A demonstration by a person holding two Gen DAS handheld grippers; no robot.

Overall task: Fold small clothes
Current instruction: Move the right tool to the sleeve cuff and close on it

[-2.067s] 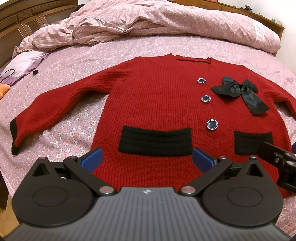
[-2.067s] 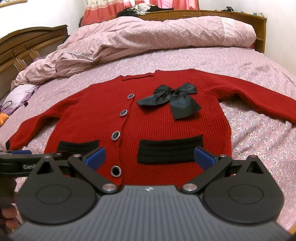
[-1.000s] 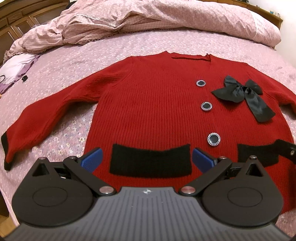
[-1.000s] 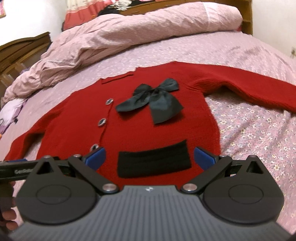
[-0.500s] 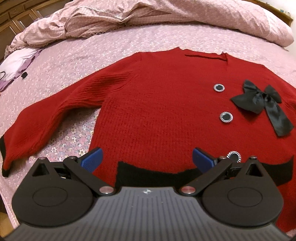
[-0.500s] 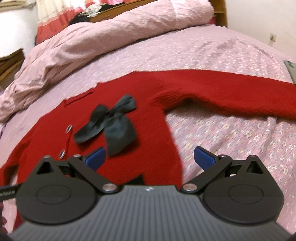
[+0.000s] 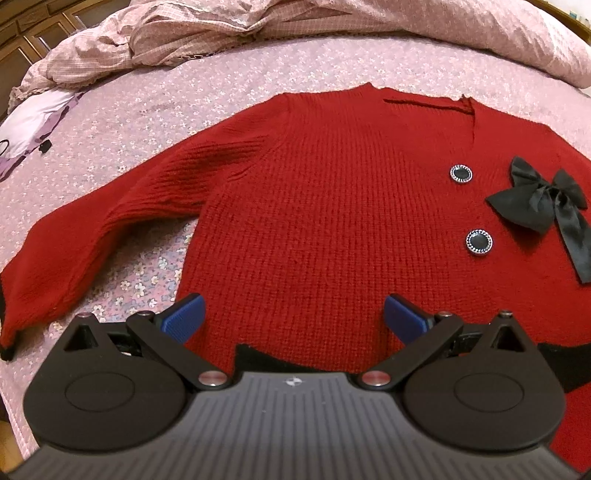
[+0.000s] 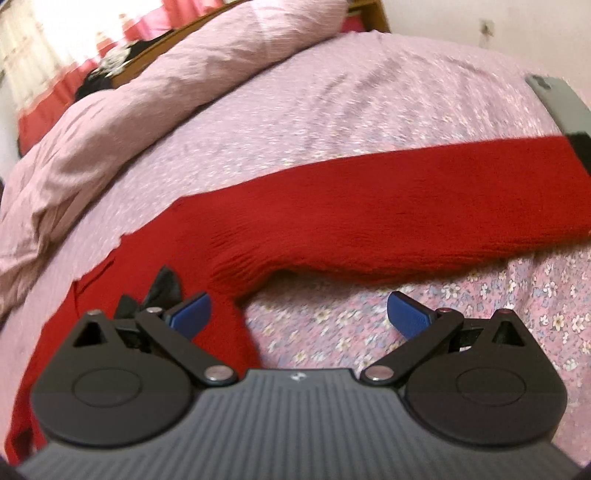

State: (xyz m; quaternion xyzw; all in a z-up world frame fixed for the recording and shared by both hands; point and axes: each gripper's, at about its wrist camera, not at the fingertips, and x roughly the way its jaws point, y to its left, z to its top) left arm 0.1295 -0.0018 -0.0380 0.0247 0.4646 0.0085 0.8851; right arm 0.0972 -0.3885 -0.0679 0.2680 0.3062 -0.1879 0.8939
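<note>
A red knit cardigan [image 7: 332,206] lies flat, front up, on the bed, with round buttons [image 7: 479,242], a black satin bow [image 7: 546,206] and black pockets partly hidden by the gripper. Its left sleeve [image 7: 85,240] stretches to the left. My left gripper [image 7: 293,317] is open and empty, over the cardigan's lower body. In the right wrist view the right sleeve [image 8: 406,229] runs out to the right with a black cuff [image 8: 581,147]. My right gripper [image 8: 299,314] is open and empty, over the sheet just below the armpit.
The bed has a pink flowered sheet [image 7: 221,92]. A crumpled pink duvet [image 7: 258,22] lies across the far side, also in the right wrist view [image 8: 166,96]. A pale lilac garment [image 7: 33,122] lies far left. A grey flat object [image 8: 557,103] sits at the bed's right edge.
Both grippers moved forward over the cardigan. The left one passed the pocket toward the chest. The right one swung right, from the pocket and bow to the right sleeve and armpit.
</note>
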